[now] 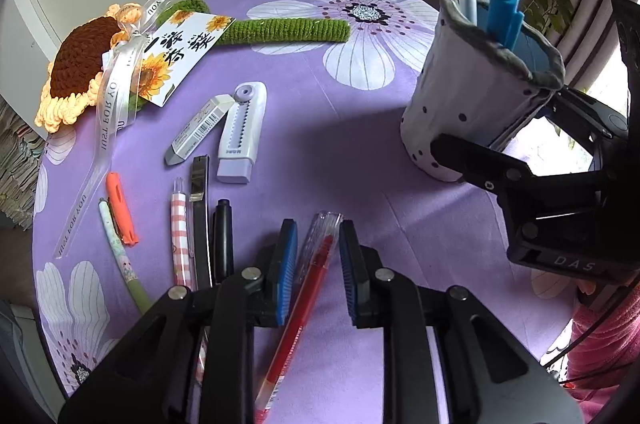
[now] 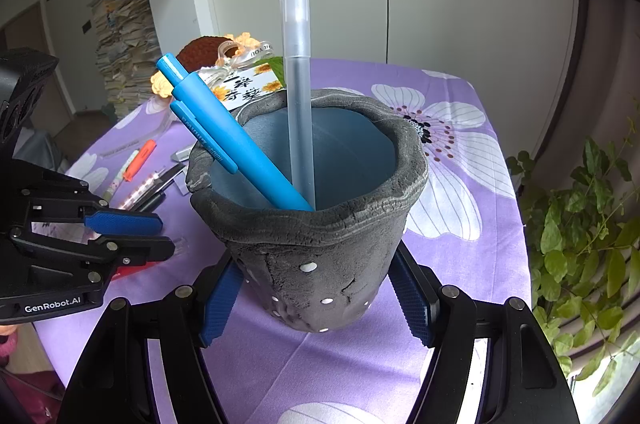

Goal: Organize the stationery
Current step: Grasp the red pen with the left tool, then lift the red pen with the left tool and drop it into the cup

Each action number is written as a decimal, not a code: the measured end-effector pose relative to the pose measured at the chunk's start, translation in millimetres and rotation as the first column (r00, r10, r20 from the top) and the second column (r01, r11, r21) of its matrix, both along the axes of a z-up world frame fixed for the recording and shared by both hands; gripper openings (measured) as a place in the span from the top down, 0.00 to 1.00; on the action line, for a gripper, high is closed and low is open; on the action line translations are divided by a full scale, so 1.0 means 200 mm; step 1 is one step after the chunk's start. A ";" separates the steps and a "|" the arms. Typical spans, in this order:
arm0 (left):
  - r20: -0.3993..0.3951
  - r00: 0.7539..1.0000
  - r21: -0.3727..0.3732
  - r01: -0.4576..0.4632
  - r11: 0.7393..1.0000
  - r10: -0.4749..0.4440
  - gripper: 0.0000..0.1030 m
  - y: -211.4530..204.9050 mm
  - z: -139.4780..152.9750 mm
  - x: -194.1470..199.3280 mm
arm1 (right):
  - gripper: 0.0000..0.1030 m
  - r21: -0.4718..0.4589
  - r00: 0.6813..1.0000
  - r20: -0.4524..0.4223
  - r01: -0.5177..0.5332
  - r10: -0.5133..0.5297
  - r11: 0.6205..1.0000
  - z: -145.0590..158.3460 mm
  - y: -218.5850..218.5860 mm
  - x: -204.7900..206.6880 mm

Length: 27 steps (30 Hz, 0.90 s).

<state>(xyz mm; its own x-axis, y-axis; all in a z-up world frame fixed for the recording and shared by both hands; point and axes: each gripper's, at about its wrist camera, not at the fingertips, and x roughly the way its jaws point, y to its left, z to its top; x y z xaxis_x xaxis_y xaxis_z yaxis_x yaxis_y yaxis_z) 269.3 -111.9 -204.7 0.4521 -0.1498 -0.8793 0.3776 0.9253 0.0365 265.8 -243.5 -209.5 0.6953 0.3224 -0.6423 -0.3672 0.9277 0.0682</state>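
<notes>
A red gel pen point(image 1: 308, 288) lies on the purple cloth between the blue pads of my left gripper point(image 1: 318, 256), which is open around it and not touching it. My right gripper point(image 2: 316, 300) is shut on the grey clay pen cup point(image 2: 320, 248), one pad on each side of its base. The cup point(image 1: 472, 84) holds a blue pen point(image 2: 224, 132) and a frosted white pen point(image 2: 298, 96). My left gripper also shows in the right wrist view point(image 2: 132, 236), at the left of the cup.
Left of the red pen lie a black pen point(image 1: 223, 240), a black utility knife point(image 1: 200, 220), a pink checked pen point(image 1: 180, 236), an orange highlighter point(image 1: 122, 208), a green-patterned pen point(image 1: 120, 248), an eraser point(image 1: 200, 128) and a lilac correction tape point(image 1: 244, 132). A crochet sunflower point(image 1: 84, 64) lies far left.
</notes>
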 end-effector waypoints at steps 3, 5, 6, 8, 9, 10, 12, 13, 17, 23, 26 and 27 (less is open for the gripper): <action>-0.010 1.000 -0.001 0.008 1.000 -0.008 0.78 -0.01 -0.02 0.00 | 0.31 0.000 1.000 0.000 0.000 0.000 1.000 0.00 0.00 0.00; -0.008 1.000 0.001 0.018 1.000 -0.018 0.78 -0.02 -0.03 0.01 | 0.31 0.000 1.000 0.000 0.000 0.000 1.000 0.00 0.00 0.00; -0.009 1.000 0.001 0.020 1.000 -0.020 0.78 -0.02 -0.03 0.01 | 0.31 0.000 1.000 0.000 0.000 0.000 1.000 0.00 0.00 0.00; -0.017 0.999 -0.007 0.030 1.000 -0.030 0.84 -0.03 -0.03 0.02 | 0.31 0.000 1.000 0.000 0.000 0.000 1.000 0.00 0.00 0.00; -0.017 0.999 -0.006 0.029 1.000 -0.030 0.87 -0.03 -0.03 0.01 | 0.31 0.001 1.000 0.000 0.000 0.000 1.000 0.00 0.00 0.00; -0.011 1.000 -0.007 0.026 1.000 -0.026 0.88 -0.04 -0.02 0.01 | 0.31 0.001 1.000 0.000 0.000 0.000 1.000 0.00 0.00 0.00; 0.009 1.000 -0.023 0.021 1.000 -0.021 0.88 -0.03 0.02 0.00 | 0.31 0.001 1.000 0.000 0.000 0.000 1.000 0.00 0.00 0.00; 0.024 1.000 -0.033 0.019 0.999 -0.018 0.88 -0.02 0.05 0.00 | 0.31 0.002 1.000 0.000 0.000 0.000 1.000 0.00 0.00 0.00; 0.082 0.997 -0.052 0.015 0.999 -0.011 0.88 0.00 0.16 -0.04 | 0.31 0.001 1.000 0.000 0.000 0.000 1.000 0.00 0.00 0.00; 0.163 0.986 -0.083 0.001 0.997 0.013 0.88 0.02 0.28 -0.09 | 0.31 0.001 1.000 0.000 0.001 -0.001 1.000 0.00 0.00 0.00; 0.184 0.983 -0.097 0.002 0.995 0.016 0.88 0.02 0.32 -0.11 | 0.31 0.001 1.000 0.000 0.001 -0.001 1.000 0.00 0.00 0.00; 0.193 0.981 -0.097 0.002 0.995 0.017 0.88 0.02 0.33 -0.12 | 0.31 0.002 1.000 -0.001 0.001 -0.001 1.000 0.00 0.00 0.00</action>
<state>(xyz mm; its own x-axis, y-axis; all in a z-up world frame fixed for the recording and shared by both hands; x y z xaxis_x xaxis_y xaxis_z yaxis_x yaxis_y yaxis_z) 245.7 -107.0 -138.8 0.6135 -0.2260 -0.7567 0.3653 0.9307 0.0183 266.3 -244.0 -209.9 0.6951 0.3231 -0.6421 -0.3666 0.9277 0.0700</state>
